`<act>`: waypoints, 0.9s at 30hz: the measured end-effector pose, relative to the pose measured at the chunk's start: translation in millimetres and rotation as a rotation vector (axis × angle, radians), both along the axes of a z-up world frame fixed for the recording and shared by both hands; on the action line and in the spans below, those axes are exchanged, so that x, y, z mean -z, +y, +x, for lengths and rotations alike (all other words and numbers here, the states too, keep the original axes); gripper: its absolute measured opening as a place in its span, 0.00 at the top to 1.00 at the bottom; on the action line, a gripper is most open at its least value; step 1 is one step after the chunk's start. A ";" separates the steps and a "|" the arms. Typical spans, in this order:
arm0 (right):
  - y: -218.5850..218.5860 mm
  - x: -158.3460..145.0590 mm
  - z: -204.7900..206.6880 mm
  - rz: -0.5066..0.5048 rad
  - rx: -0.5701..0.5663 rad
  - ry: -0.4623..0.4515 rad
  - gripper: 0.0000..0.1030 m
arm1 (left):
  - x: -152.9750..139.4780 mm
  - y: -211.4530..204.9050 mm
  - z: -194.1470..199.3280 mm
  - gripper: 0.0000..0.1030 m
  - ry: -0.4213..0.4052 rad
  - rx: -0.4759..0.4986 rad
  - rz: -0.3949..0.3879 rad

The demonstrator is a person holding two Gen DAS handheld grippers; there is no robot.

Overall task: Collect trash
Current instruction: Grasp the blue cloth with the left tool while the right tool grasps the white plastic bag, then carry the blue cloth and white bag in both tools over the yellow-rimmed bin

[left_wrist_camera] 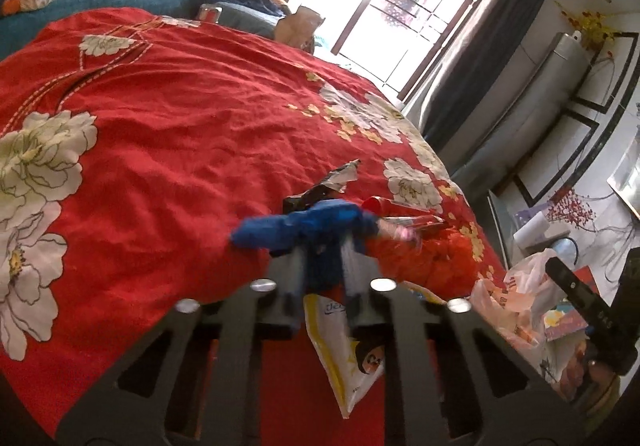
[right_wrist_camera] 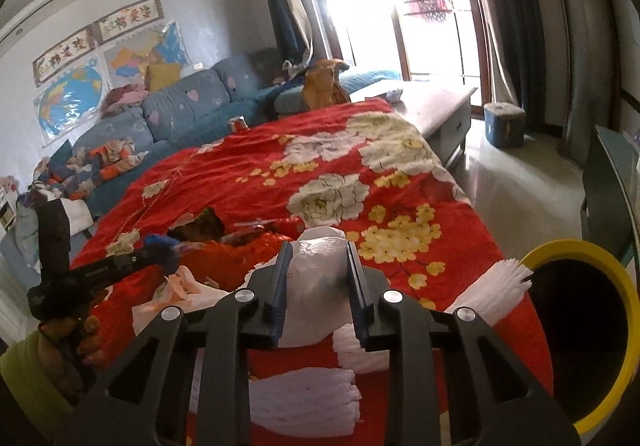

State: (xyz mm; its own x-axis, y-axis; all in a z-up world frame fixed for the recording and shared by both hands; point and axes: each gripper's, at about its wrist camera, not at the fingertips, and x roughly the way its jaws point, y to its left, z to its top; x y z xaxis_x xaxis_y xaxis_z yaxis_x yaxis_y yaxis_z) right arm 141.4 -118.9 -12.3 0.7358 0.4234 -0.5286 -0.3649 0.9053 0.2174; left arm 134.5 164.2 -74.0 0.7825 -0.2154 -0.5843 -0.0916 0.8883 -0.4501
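Above the red floral bedspread [left_wrist_camera: 180, 117], the left gripper [left_wrist_camera: 322, 246] clamps a crumpled blue wrapper [left_wrist_camera: 304, 226], while the right gripper [right_wrist_camera: 316, 266] pinches a white plastic bag [right_wrist_camera: 316, 278] beside a yellow-rimmed bin [right_wrist_camera: 624, 286].

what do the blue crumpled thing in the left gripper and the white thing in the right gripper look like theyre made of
The blue crumpled piece in the left gripper looks like soft, matte paper or thin fabric: it folds loosely, though motion blur leaves this open. The white bag between the right gripper fingers looks like thin, glossy plastic film, wrinkled and slightly translucent.
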 end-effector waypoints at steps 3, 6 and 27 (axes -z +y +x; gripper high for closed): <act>1.3 -3.5 -3.4 0.002 -0.003 -0.015 0.76 | -5.3 -2.4 -2.8 0.99 -0.009 0.008 0.030; 3.2 -5.8 -6.4 0.006 -0.007 -0.023 0.76 | -12.9 -5.5 -8.7 1.00 -0.026 0.014 0.066; -49.5 -46.4 -19.6 0.093 0.110 -0.133 0.77 | -102.0 -80.0 -42.2 1.00 -0.240 0.168 0.143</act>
State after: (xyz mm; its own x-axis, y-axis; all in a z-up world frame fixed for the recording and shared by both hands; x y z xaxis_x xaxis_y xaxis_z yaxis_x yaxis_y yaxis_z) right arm 121.7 -168.4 34.1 0.8411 0.3790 -0.3858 -0.2958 0.9196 0.2586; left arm 92.3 84.3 27.9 0.8623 -0.2822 -0.4205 0.1552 0.9376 -0.3111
